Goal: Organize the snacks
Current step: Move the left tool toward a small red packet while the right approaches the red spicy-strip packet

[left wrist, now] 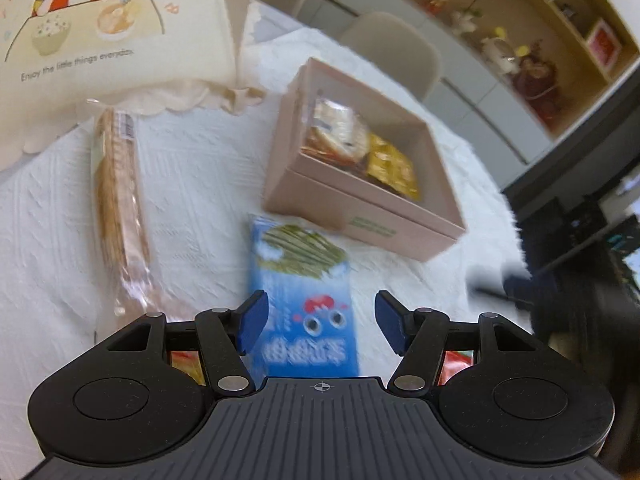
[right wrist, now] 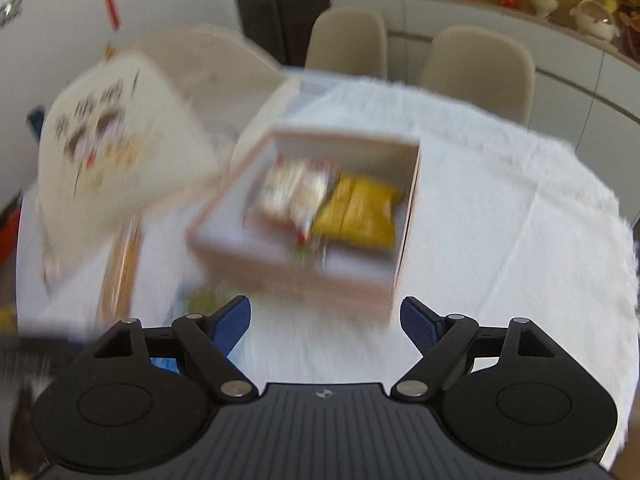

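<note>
At the far left of the left wrist view a cream cartoon-printed bag [left wrist: 116, 28] rests on the white-clothed counter [left wrist: 192, 168], and just in front of it lies a long clear sleeve of crackers [left wrist: 116, 196]. Next to the right, the blue seaweed-snack packet [left wrist: 304, 284] lies flat, its near end between the spread, empty fingers of the left gripper [left wrist: 318, 322]. This looks like the pickup step: the next move would call for lowering over the packet, closing on it, and carrying it to the pink box [left wrist: 404, 228] just beyond. That box is open and already holds a white-and-red packet [left wrist: 340, 128] and a yellow packet [left wrist: 394, 164], so free room is on its near side. In the blurred right wrist view the right gripper [right wrist: 324, 324] hovers before the box with fingers also spread and empty. The box's near wall stands in the way of a low approach.
</note>
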A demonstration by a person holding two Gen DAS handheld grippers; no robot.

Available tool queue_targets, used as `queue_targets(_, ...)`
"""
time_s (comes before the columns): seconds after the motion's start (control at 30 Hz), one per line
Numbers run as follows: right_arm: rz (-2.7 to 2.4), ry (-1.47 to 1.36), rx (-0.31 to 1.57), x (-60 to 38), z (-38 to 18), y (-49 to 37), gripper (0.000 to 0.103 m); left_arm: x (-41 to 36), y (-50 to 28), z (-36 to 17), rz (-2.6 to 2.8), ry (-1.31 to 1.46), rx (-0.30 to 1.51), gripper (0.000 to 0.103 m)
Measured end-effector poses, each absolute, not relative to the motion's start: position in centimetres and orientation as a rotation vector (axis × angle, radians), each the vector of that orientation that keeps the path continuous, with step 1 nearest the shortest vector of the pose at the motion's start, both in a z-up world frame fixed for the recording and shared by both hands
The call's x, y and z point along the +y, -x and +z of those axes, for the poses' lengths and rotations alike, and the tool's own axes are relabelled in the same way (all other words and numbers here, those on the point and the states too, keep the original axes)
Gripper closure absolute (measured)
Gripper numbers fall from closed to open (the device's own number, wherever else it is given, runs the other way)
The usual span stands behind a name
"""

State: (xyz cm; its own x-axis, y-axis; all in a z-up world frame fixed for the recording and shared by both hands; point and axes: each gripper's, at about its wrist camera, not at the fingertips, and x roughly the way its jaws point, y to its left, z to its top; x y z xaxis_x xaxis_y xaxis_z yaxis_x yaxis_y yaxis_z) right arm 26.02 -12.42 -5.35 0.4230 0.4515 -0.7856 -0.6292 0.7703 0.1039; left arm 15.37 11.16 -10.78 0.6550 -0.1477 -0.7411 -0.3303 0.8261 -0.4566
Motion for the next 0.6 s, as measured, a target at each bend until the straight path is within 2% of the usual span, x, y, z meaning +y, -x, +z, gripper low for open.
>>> queue_targets(0.2, 0.728, 0.376, 0.984, -14.0, -8.9, -18.5, 0.020, 7.8, -15.6, -10.7, -0.052, 0.441, 0.980, 0.040)
queue_targets(0.33, 0.784, 0.382, 1.039, -14.8, -10.1, -15.5, 0.020, 4.8, -14.8, -12.6, -0.146, 0.356, 1.074, 0.045)
queue_targets(0.47, 0.876, 0.399, 1.089, -14.3, -11.0, -13.4, 0.020, 3.4, -14.3, -14.1, -0.169, 0.332, 1.087, 0.045)
queue_targets(0.53, 0.859, 0.466, 1.061, -14.0, -11.5, -12.5, 0.020, 3.4, -14.0, -14.1, -0.183, 0.306, 1.080, 0.049)
queue_targets(0.6, 0.786, 0.544, 0.997, -13.9, -11.5, -12.4, 0.020, 4.3, -13.6, -13.9, -0.179, 0.324, 1.090, 0.057)
